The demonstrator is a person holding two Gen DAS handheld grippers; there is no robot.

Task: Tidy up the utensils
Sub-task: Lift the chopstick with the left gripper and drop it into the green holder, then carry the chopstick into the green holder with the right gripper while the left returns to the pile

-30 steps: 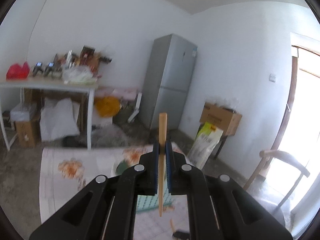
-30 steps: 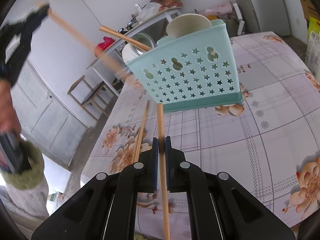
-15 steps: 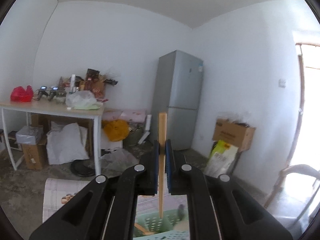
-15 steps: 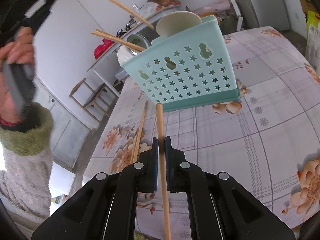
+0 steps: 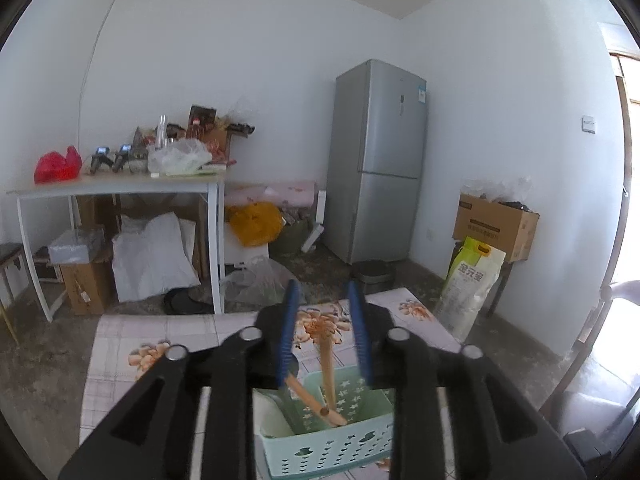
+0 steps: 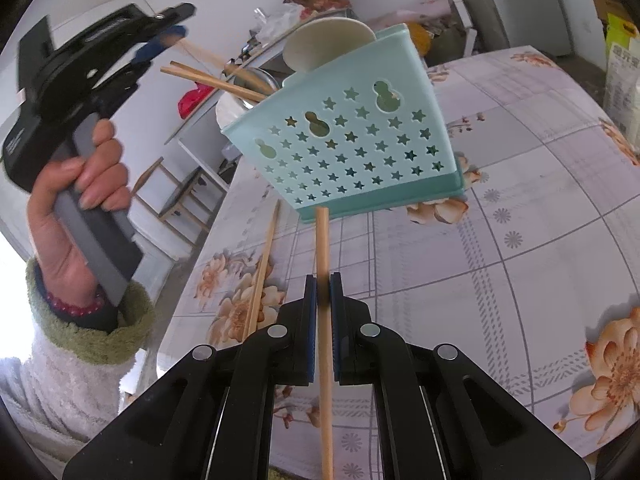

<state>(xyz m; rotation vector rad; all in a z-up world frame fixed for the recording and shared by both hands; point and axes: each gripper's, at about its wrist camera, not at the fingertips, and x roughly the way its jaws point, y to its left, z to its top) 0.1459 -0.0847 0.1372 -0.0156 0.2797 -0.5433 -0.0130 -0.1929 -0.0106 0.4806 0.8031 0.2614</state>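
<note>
A teal star-punched basket (image 6: 352,152) stands on the flowered tablecloth (image 6: 520,208); it holds a white cup (image 6: 328,44) and two chopsticks (image 6: 208,80) that stick out to the left. My left gripper (image 5: 323,292) hangs over the basket (image 5: 332,448), its jaws opening. A chopstick (image 5: 326,360) stands loose between the pads, its lower end inside the basket. In the right wrist view a hand holds that left gripper (image 6: 172,34) up at the left. My right gripper (image 6: 323,280) is shut on another chopstick (image 6: 322,240) that points at the basket's foot.
One more chopstick (image 6: 262,272) lies on the cloth left of my right gripper. Beyond the table are a grey fridge (image 5: 380,160), a cluttered white side table (image 5: 120,188), a cardboard box (image 5: 496,224) and a wooden chair (image 6: 180,196).
My left gripper came down over the basket and its jaws parted; the chopstick it pinched has slid down into the basket. The right gripper kept still with its chopstick.
</note>
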